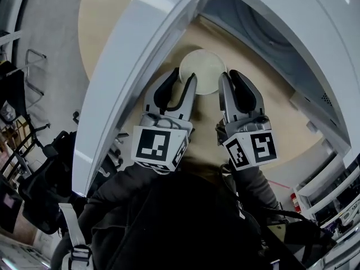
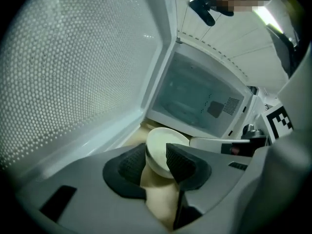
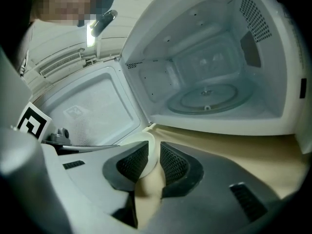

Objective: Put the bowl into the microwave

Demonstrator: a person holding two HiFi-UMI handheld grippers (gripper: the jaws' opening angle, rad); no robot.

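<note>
Beige round tabletop [image 1: 275,117] underneath. Nearest, left gripper [image 1: 181,79] and right gripper [image 1: 232,76], jaws of both slack, pads loose at opposite rims of shallow cream round bowl [image 1: 203,69] resting on tabletop. Beyond, white microwave [image 3: 209,82], door [image 1: 129,66] swung open.

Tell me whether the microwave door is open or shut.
Open. The microwave door is swung wide, exposing the glass turntable inside.

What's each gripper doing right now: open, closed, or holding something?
Left gripper: open, bowl rim inside, not gripped.
Right gripper: open at the bowl's other side, holding nothing.
</note>
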